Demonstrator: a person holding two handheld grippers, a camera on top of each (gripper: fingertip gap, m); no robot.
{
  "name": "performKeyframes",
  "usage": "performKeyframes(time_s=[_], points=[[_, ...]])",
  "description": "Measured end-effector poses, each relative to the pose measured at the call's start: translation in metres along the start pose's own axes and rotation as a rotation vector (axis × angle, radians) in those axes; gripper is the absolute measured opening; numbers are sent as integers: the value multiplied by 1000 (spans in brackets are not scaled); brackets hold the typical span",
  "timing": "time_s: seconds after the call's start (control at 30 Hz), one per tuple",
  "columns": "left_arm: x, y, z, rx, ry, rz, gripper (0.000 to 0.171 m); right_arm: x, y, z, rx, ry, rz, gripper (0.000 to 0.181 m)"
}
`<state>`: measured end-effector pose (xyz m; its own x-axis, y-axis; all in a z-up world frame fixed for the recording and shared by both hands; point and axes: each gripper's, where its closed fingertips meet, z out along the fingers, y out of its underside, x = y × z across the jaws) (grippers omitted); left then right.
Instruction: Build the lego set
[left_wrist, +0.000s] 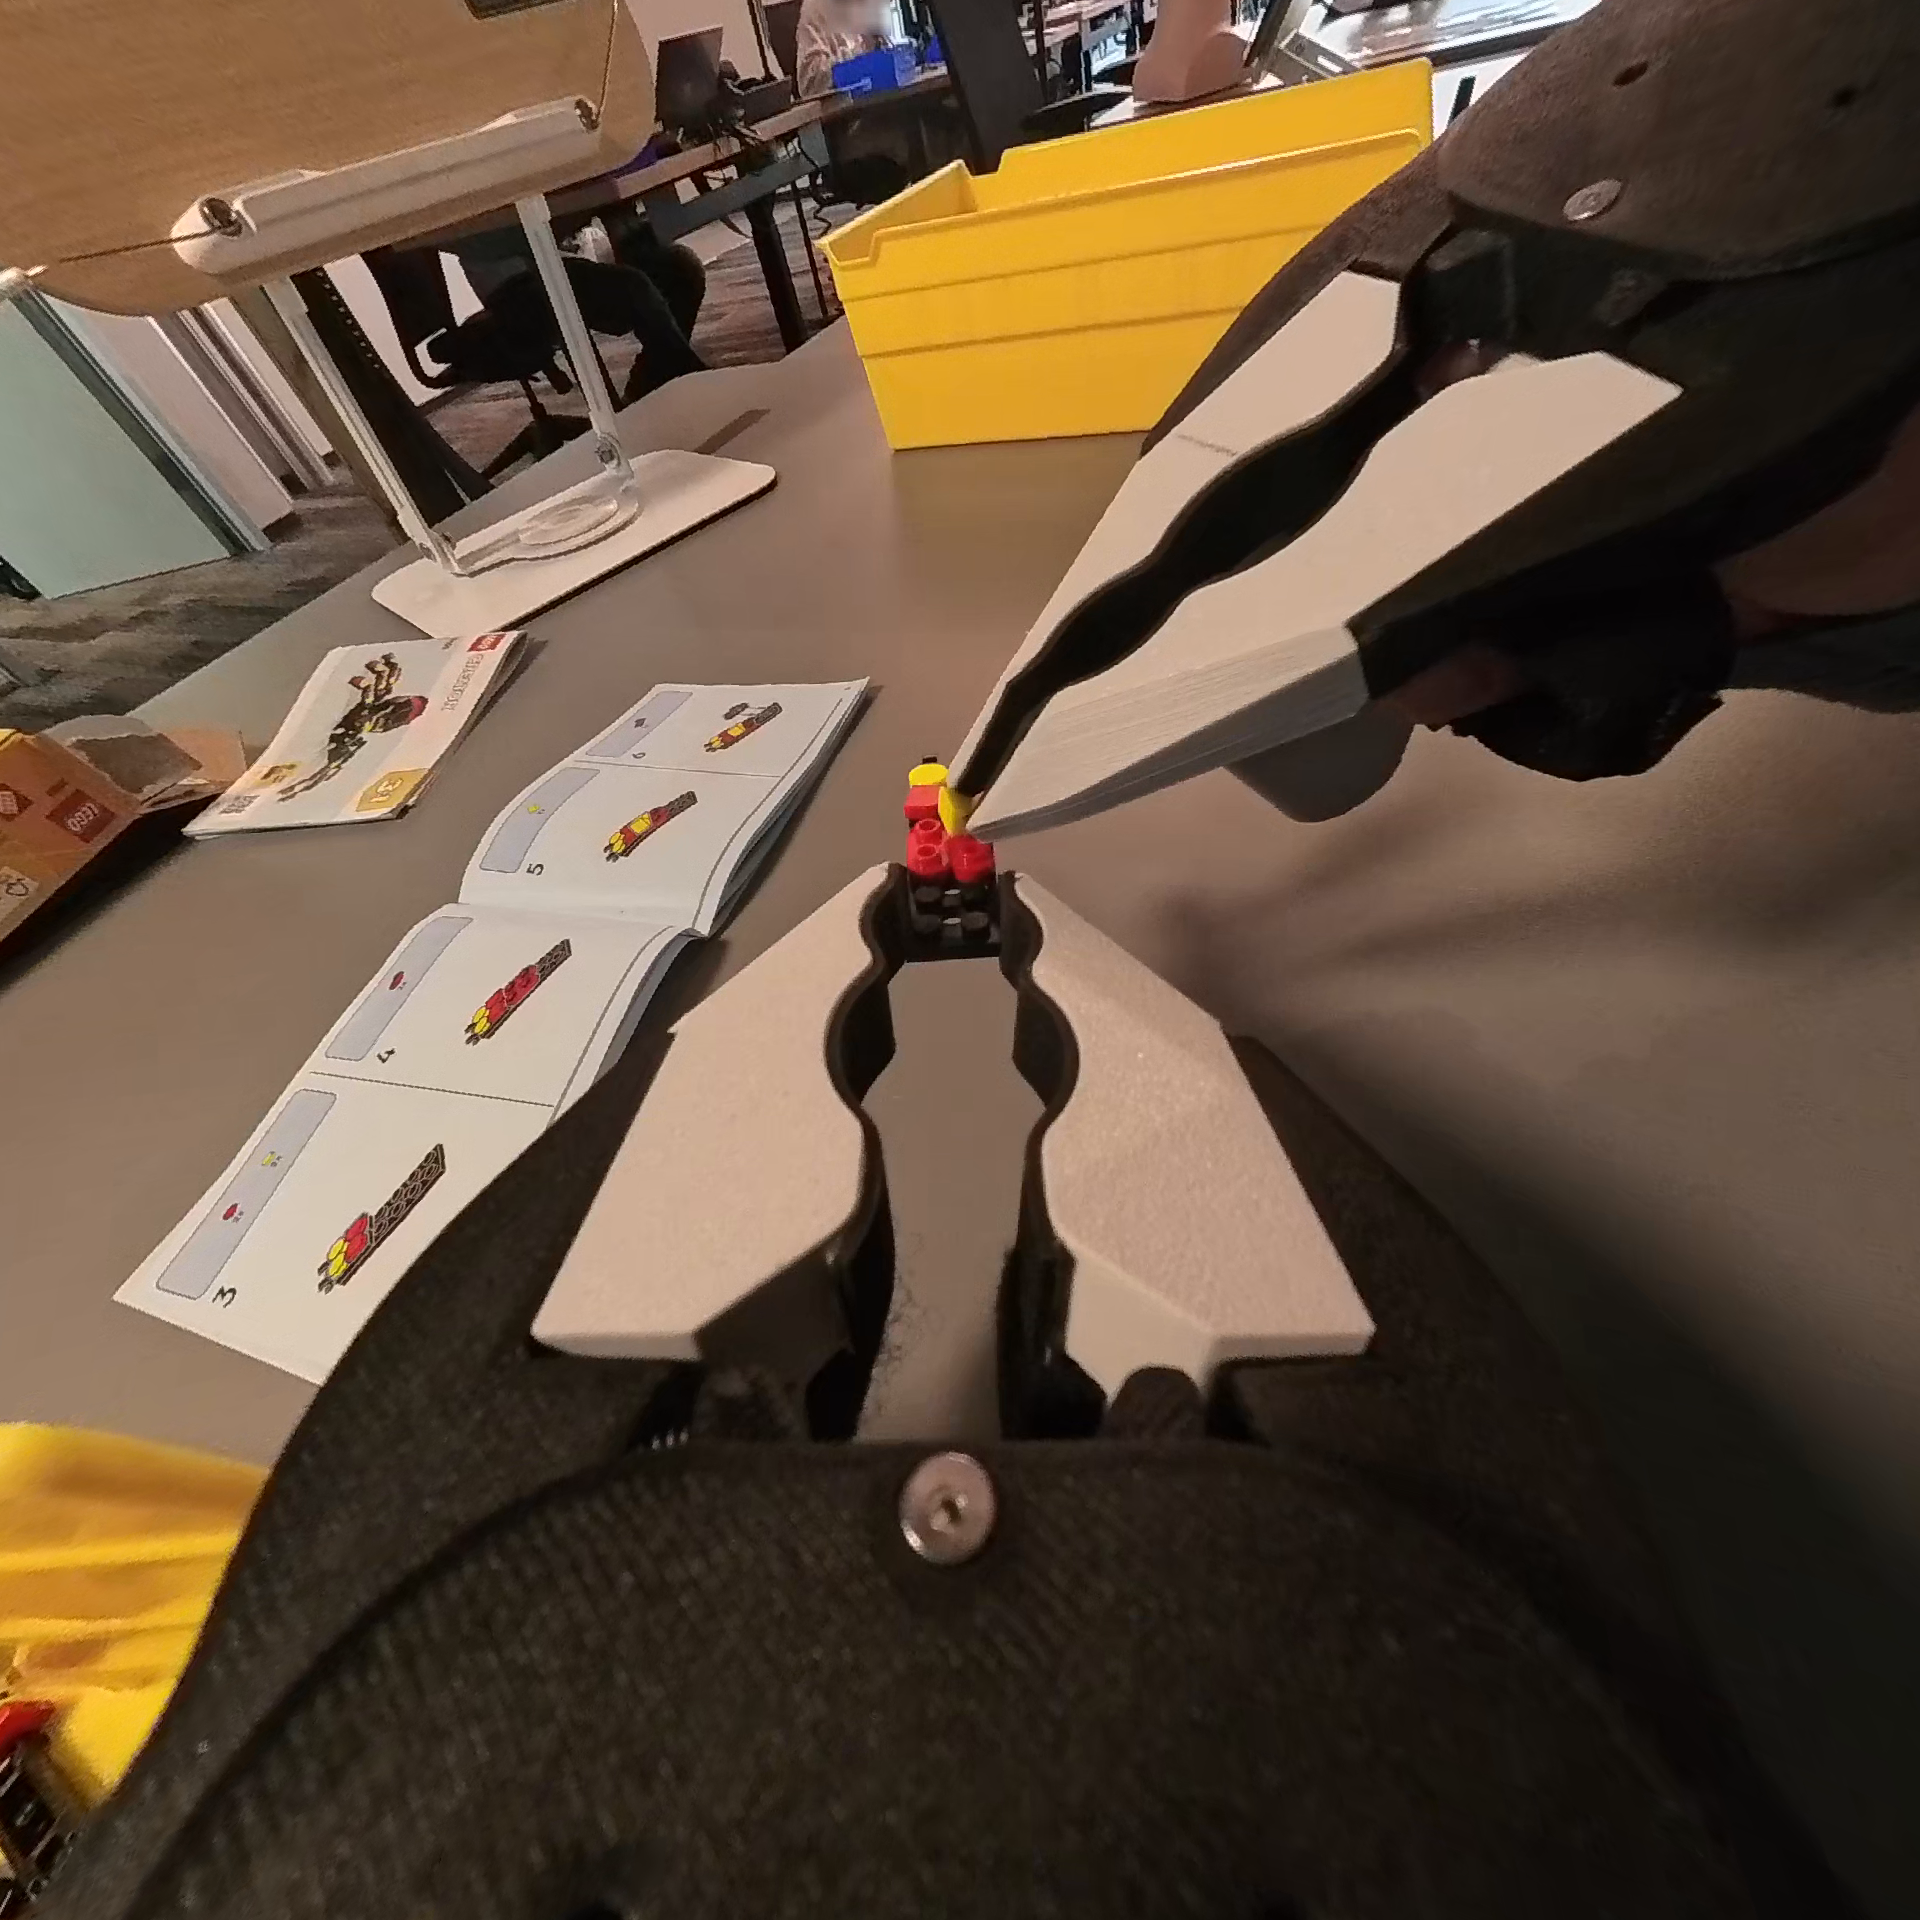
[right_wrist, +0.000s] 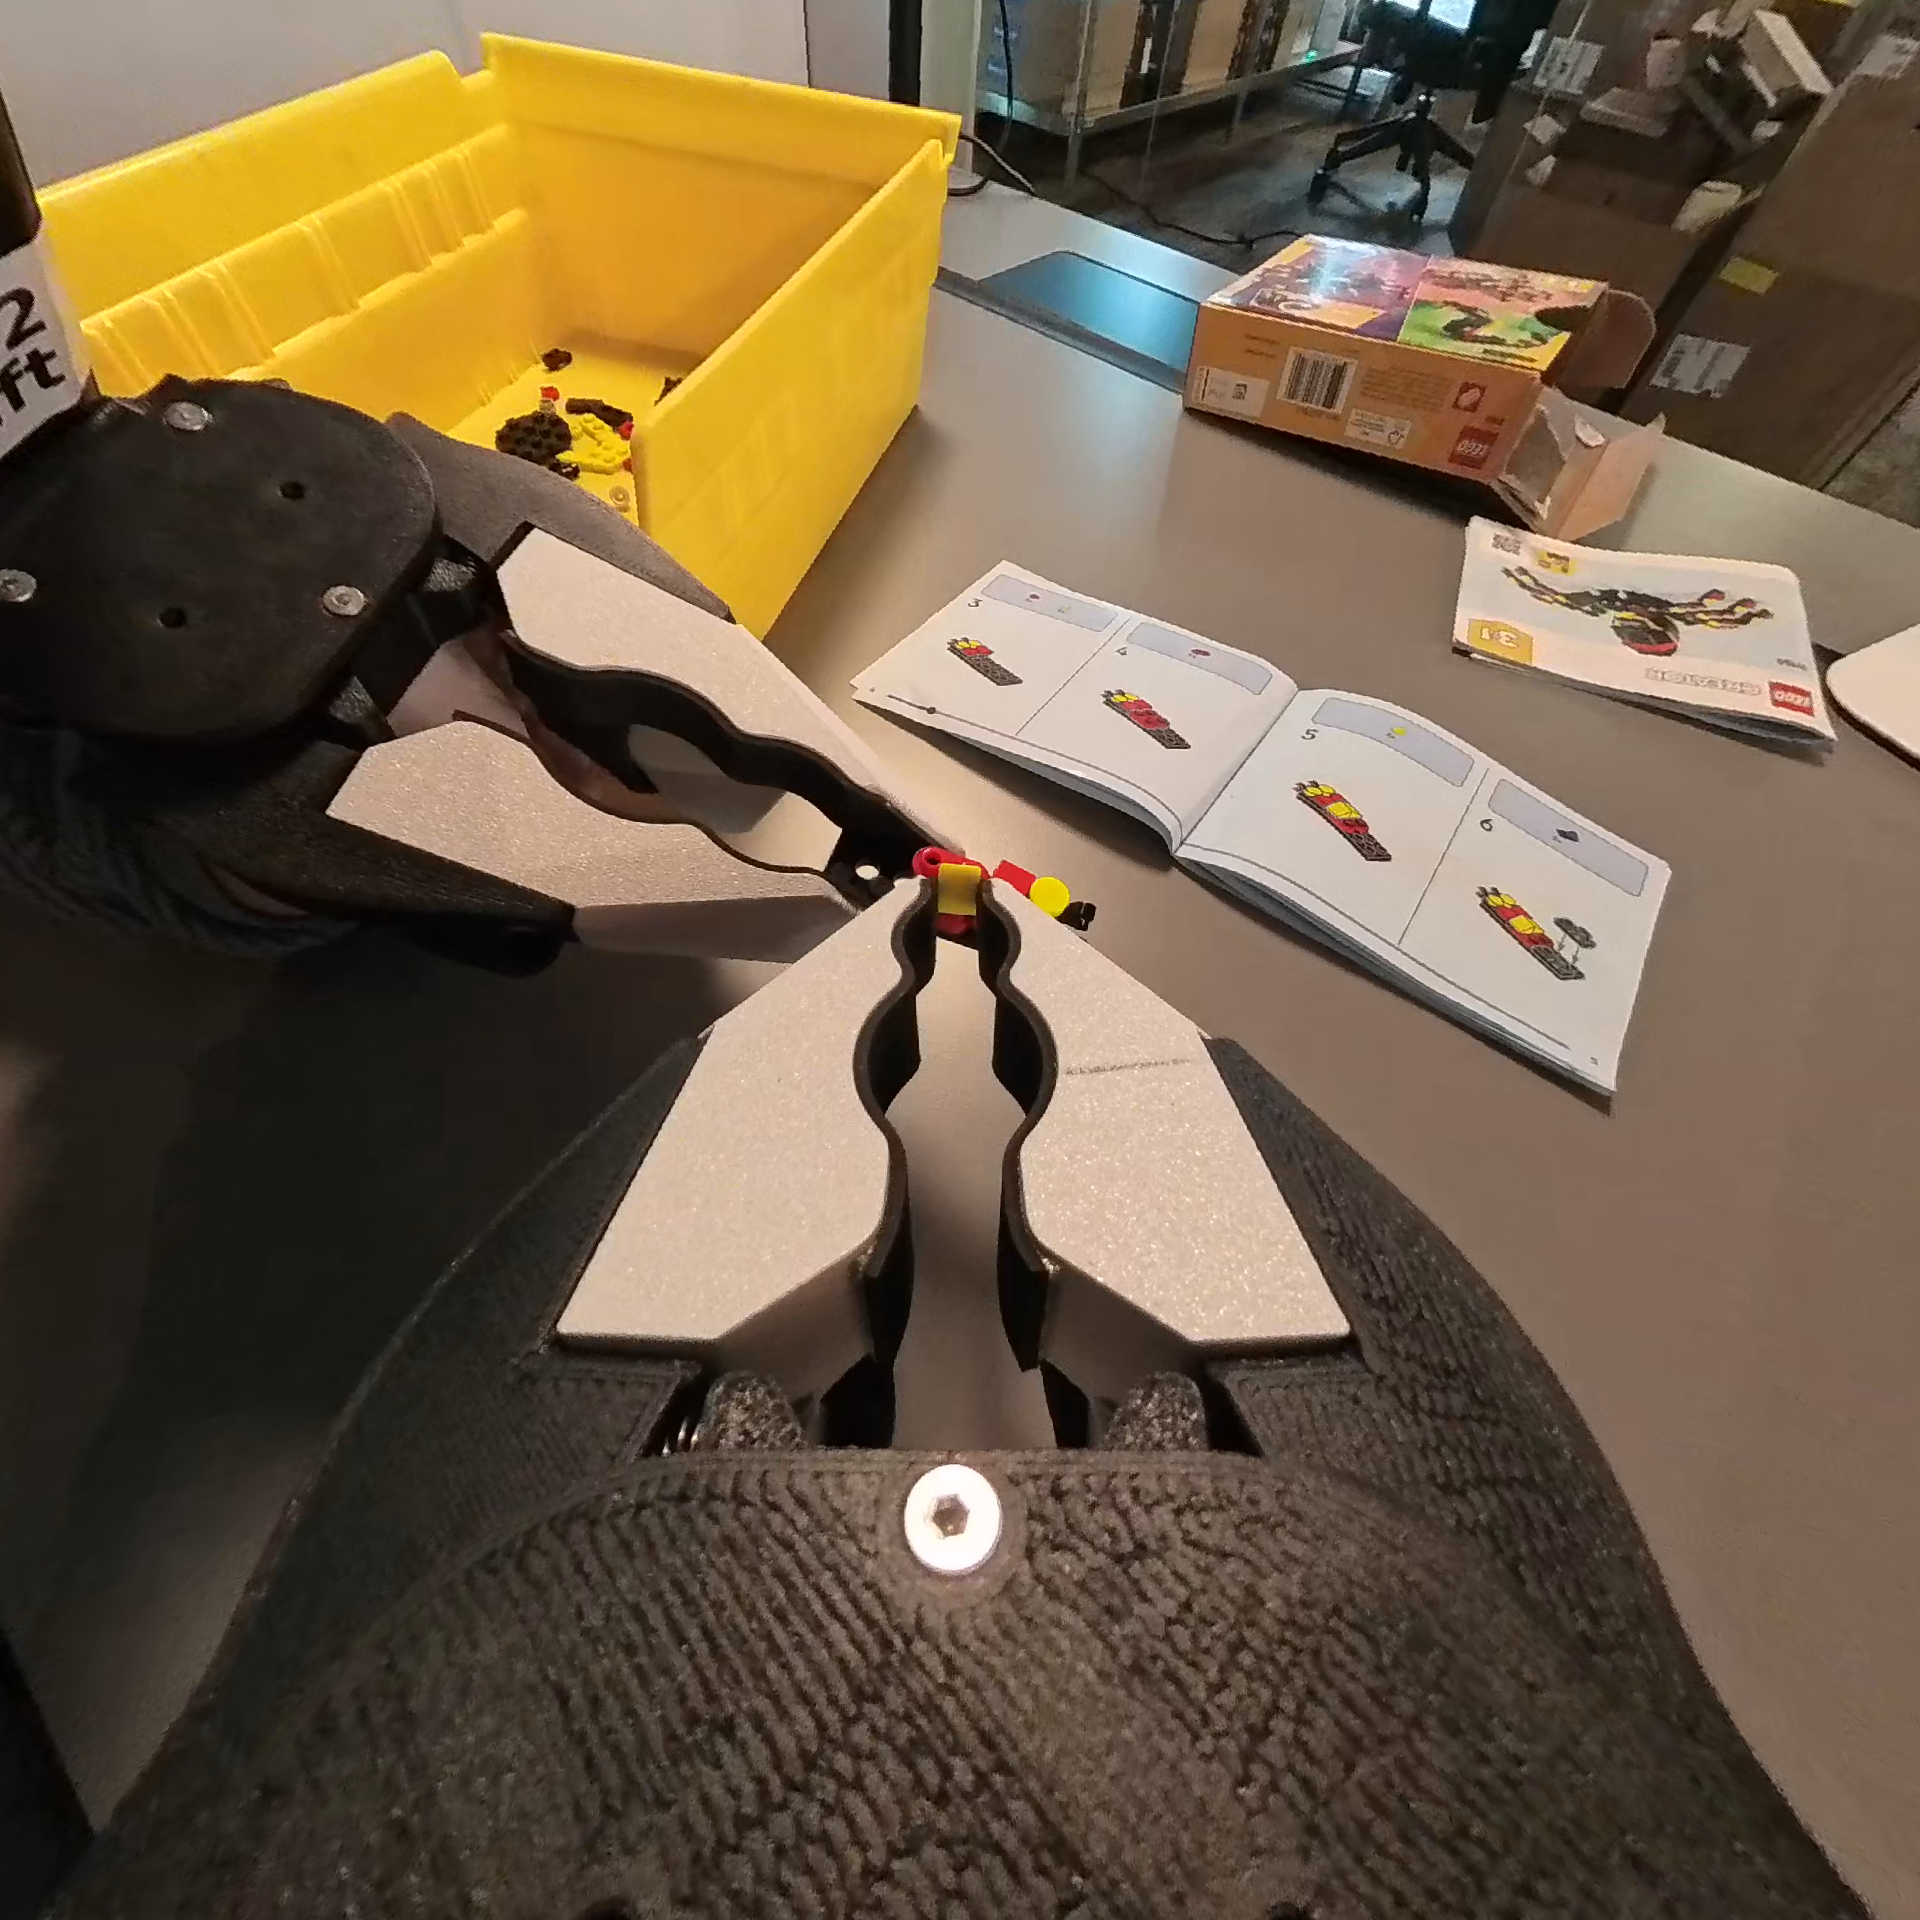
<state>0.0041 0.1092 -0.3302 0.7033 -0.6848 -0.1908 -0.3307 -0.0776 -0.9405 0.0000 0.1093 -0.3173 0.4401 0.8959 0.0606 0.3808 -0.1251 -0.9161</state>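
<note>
My left tongs (left_wrist: 951, 883) are narrowed onto the black base of the small brick build (left_wrist: 951, 878), gripping it at its near end just above the grey worktop (left_wrist: 1455, 1039). The build is a black strip with red pieces stacked on top and a yellow round piece at its far end.

My right tongs (right_wrist: 958, 902) are pinched on a small yellow brick (right_wrist: 956, 890), their tips nearly together around it. From the left camera I see the right tongs (left_wrist: 971, 810) coming in from the upper right, with that yellow brick (left_wrist: 954, 805) right against the red pieces on top of the build; I cannot tell whether it is seated.

Just beyond the build lies an open instruction booklet (right_wrist: 1299, 790), flat on the worktop, with a second, closed booklet (right_wrist: 1642, 634) farther off and a torn-open cardboard box (right_wrist: 1382, 353) behind that. A yellow bin (right_wrist: 727, 343) stands on the worktop behind the left tongs (right_wrist: 862, 883), with loose black, yellow and red pieces (right_wrist: 577, 436) on its floor. A white lamp base (left_wrist: 582, 530) sits past the booklets in the left view.
</note>
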Motion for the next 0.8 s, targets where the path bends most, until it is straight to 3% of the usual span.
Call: performKeyframes(time_s=[0.8], points=[[0, 0, 0, 2, 8, -17, 16, -2, -1, 2, -19, 10, -14, 14]])
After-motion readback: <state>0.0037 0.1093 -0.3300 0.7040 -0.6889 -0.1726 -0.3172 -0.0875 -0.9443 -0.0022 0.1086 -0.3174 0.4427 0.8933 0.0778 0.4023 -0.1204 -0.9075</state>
